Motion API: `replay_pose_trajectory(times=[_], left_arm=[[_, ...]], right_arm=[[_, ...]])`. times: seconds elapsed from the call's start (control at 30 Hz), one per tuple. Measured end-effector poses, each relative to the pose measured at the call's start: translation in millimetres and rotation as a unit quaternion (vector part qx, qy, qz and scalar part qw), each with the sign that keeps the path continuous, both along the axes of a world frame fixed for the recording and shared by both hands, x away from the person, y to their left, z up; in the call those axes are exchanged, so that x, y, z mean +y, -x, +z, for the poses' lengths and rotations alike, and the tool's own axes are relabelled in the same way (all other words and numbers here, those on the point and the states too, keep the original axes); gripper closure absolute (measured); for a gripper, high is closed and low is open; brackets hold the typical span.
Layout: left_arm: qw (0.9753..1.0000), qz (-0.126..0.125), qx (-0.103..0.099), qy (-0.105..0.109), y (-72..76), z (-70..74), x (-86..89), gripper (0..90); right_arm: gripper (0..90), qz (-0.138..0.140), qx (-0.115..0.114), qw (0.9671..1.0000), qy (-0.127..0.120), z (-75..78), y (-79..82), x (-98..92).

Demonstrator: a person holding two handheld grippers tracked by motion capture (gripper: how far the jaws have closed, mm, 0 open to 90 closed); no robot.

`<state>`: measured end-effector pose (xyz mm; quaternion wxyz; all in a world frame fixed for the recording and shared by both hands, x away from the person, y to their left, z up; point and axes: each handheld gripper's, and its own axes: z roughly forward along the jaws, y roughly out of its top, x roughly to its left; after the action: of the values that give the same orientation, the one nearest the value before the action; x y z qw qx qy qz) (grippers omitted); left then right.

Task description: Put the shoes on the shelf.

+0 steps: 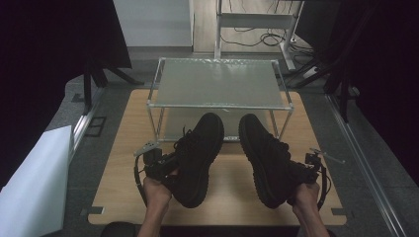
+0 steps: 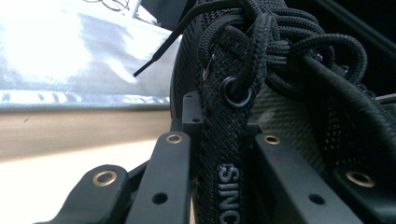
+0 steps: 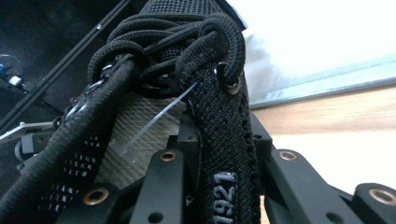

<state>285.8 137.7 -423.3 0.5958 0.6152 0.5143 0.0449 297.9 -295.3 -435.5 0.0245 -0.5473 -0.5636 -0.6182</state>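
Gripping a black shoe apiece, both grippers sit at the near edge of the wooden surface [image 1: 123, 163]. The left gripper [image 1: 157, 163] has its fingers [image 2: 163, 182] clamped on the collar strip of the left shoe [image 1: 197, 155], beside the printed lettering. The right gripper [image 1: 311, 170] has its fingers [image 3: 161, 186] clamped on the collar strip of the right shoe [image 1: 269, 158], marked "1921". Both toes point toward the glass-topped metal rack [image 1: 217, 81], at its lower shelf.
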Motion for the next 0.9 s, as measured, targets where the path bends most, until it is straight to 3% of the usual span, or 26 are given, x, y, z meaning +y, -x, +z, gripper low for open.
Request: replay_pose_trajectory(times=[0.17,0.33,0.43,0.9], left_arm=[[0.9997,0.006,-0.002,0.022,-1.9,9.8,-3.5,80.6],[0.9994,0.014,-0.001,0.033,-4.1,15.1,-4.5,80.4],[0.9983,0.016,0.003,0.055,-9.0,19.5,-3.3,80.2],[0.994,0.041,0.014,0.101,-37.9,37.3,-0.5,80.1]], right_arm=[[74.9,0.0,0.005,0.9996,-0.027,10.3,-2.9,8.5],[74.9,-0.001,-0.002,0.9995,-0.032,19.3,-5.4,16.7],[74.9,0.0,0.001,0.999,-0.044,24.6,-8.2,21.7],[74.8,-0.011,-0.009,0.9985,-0.052,52.7,-33.0,45.4]])
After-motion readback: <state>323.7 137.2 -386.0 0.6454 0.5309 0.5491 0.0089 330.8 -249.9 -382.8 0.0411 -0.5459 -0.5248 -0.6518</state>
